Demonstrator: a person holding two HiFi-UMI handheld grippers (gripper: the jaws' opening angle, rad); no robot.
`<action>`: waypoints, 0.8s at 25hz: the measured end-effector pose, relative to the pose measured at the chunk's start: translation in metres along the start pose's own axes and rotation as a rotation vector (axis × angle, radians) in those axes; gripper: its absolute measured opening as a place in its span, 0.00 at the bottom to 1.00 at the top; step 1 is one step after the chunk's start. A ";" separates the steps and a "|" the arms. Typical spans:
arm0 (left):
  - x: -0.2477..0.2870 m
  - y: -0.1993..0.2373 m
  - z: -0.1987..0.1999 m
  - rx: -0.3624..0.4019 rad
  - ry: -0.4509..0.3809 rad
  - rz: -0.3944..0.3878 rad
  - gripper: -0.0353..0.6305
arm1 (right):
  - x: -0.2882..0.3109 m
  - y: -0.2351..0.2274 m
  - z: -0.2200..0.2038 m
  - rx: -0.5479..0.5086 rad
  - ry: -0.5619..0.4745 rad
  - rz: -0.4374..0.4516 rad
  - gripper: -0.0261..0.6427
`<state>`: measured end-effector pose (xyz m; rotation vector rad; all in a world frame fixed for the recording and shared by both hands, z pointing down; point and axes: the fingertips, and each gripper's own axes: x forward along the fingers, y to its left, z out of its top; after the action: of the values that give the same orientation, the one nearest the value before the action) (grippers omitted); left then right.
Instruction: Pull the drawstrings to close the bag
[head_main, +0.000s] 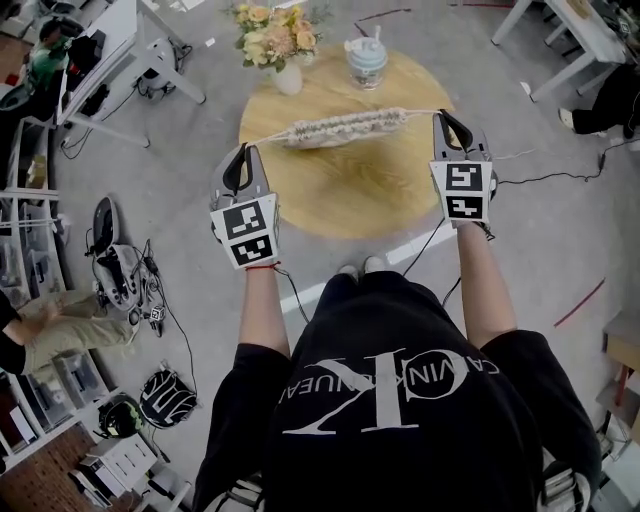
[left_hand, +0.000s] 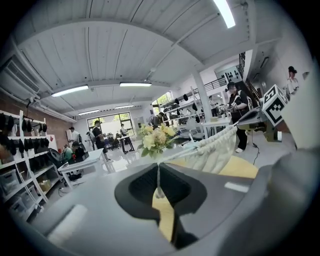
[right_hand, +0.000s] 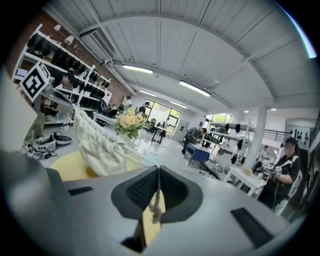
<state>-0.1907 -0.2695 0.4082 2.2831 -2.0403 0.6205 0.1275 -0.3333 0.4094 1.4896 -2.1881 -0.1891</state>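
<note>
the bag (head_main: 345, 128) is slung sideways between the two grippers over the round wooden table (head_main: 340, 205), its cream cloth bunched into a tight ruffled roll along the drawstrings (head_main: 268, 137), which run taut out of either end; from above i cannot tell whether it hangs clear of the tabletop or brushes it. the step in hand looks like the outward pull itself, and by how closely the cloth is gathered it seems near its end, the mouth all but shut. the next move, as i judge it, calls for one more even draw of both ends away from each other, kept in line with the cord so neither end slips, then setting the closed bag down and letting go. the left gripper (head_main: 243, 152) has its jaws pressed together with only the left cord end (left_hand: 158, 184) nipped in the slit between them, the line leading straight off to the bag. the right gripper (head_main: 442, 118) is likewise fully closed, pinching the right cord end (right_hand: 156, 207), whose knotted tail hangs on the near side of the pads. behind the bag on the far rim of the table stand a vase of flowers (head_main: 275, 45) and a lidded cup (head_main: 366, 62), both well apart from the cords.
</note>
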 end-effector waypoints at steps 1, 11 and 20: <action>0.001 0.002 0.004 0.003 -0.007 0.003 0.08 | 0.002 -0.004 0.005 0.010 -0.009 -0.001 0.07; 0.004 0.028 0.045 -0.002 -0.073 0.041 0.08 | 0.018 -0.037 0.050 0.079 -0.080 -0.052 0.07; 0.000 0.045 0.046 0.002 -0.064 0.057 0.07 | 0.018 -0.059 0.045 0.126 -0.072 -0.081 0.07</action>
<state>-0.2210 -0.2891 0.3547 2.2814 -2.1410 0.5596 0.1505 -0.3798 0.3536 1.6664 -2.2338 -0.1364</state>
